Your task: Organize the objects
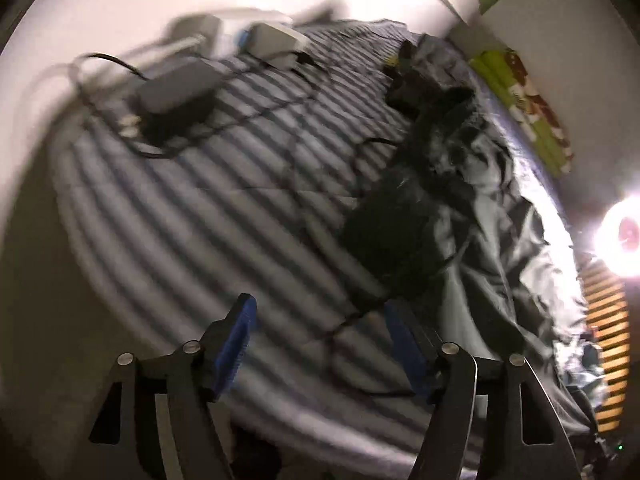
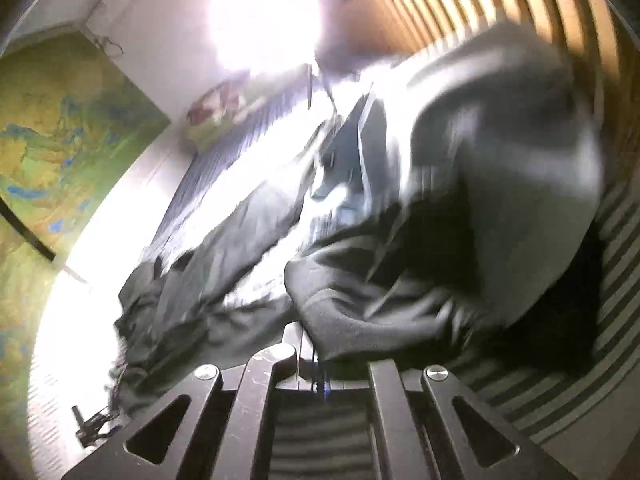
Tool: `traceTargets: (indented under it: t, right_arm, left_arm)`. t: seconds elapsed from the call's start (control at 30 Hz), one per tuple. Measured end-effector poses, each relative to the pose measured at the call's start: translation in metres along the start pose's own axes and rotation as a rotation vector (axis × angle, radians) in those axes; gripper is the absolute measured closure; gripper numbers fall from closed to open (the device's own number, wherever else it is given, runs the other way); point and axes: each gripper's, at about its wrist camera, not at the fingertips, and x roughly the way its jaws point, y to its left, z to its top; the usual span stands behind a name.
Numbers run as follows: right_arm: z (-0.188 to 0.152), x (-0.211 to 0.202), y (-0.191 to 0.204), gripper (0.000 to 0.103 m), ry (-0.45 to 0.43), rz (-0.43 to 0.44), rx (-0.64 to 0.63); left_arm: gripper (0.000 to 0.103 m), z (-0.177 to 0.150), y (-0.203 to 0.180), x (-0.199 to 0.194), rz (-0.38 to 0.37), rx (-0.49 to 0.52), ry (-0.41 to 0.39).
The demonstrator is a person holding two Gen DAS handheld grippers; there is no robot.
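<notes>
In the left wrist view my left gripper [image 1: 320, 304] hangs open over a striped bed cover [image 1: 200, 220]. Its blue pads [image 1: 236, 344] hold nothing; a thin black cable [image 1: 352, 316] lies on the cover below them. A black clothing pile [image 1: 440, 152] and a shiny grey garment [image 1: 512, 264] lie to the right. In the right wrist view my right gripper [image 2: 310, 344] is shut on the edge of a dark garment [image 2: 440, 240], which bulges up and to the right. A second grey garment [image 2: 224, 248] stretches away to the left.
A dark power adapter [image 1: 176, 92] with cords and a white box [image 1: 276, 42] sit at the cover's far left. A green roll [image 1: 528, 108] lies by the wall. A bright lamp [image 2: 264, 16], wooden slats [image 2: 480, 0] and a wall map [image 2: 60, 140] border the bed.
</notes>
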Motion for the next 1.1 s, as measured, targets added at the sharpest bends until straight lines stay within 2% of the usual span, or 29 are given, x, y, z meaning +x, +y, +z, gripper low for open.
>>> traceTargets:
  t: [0.03, 0.13, 0.23, 0.33, 0.37, 0.4, 0.43, 0.53, 0.63, 0.83, 0.9, 0.97, 1.1]
  right_arm:
    - [0.009, -0.008, 0.003, 0.102, -0.028, -0.013, -0.010]
    - [0.021, -0.007, 0.011, 0.102, -0.032, -0.026, -0.016]
    - [0.022, 0.001, 0.013, 0.102, -0.009, -0.049, -0.042]
    - [0.019, 0.011, 0.010, 0.102, 0.010, -0.052, -0.027]
    - [0.019, 0.012, 0.010, 0.102, 0.011, -0.053, -0.025]
    - [0.020, 0.012, 0.012, 0.102, 0.007, -0.054, -0.025]
    - [0.021, 0.012, 0.013, 0.102, -0.001, -0.053, -0.029]
    - [0.027, 0.004, 0.023, 0.102, -0.035, -0.053, -0.068]
    - [0.034, -0.008, 0.038, 0.102, -0.081, -0.064, -0.113]
    - [0.055, -0.018, 0.075, 0.102, -0.190, -0.104, -0.213]
    - [0.065, -0.011, 0.087, 0.102, -0.207, -0.109, -0.232]
    - [0.082, 0.006, 0.103, 0.102, -0.215, -0.119, -0.257]
    - [0.121, 0.052, 0.134, 0.102, -0.215, -0.172, -0.287]
  left_arm:
    - [0.030, 0.001, -0.006, 0.004, -0.019, 0.003, 0.005]
    - [0.024, 0.002, -0.025, 0.019, -0.061, 0.031, 0.025]
    - [0.024, 0.006, -0.038, 0.040, -0.034, 0.042, 0.054]
    - [0.024, 0.010, -0.049, 0.056, -0.050, 0.023, 0.055]
    - [0.026, 0.011, -0.054, 0.057, -0.054, 0.029, 0.048]
    - [0.047, 0.013, -0.058, 0.059, -0.059, 0.035, 0.044]
    - [0.073, 0.014, -0.063, 0.063, -0.033, 0.038, 0.054]
    - [0.084, 0.016, -0.067, 0.064, -0.029, 0.020, 0.033]
    - [0.090, 0.016, -0.065, 0.043, -0.044, 0.004, -0.014]
    - [0.092, 0.031, -0.081, -0.013, -0.044, 0.040, -0.118]
    - [0.093, 0.049, -0.093, -0.024, -0.043, 0.050, -0.135]
    - [0.093, 0.071, -0.109, -0.027, -0.012, 0.077, -0.151]
    - [0.094, 0.123, -0.144, -0.008, 0.032, 0.101, -0.134]
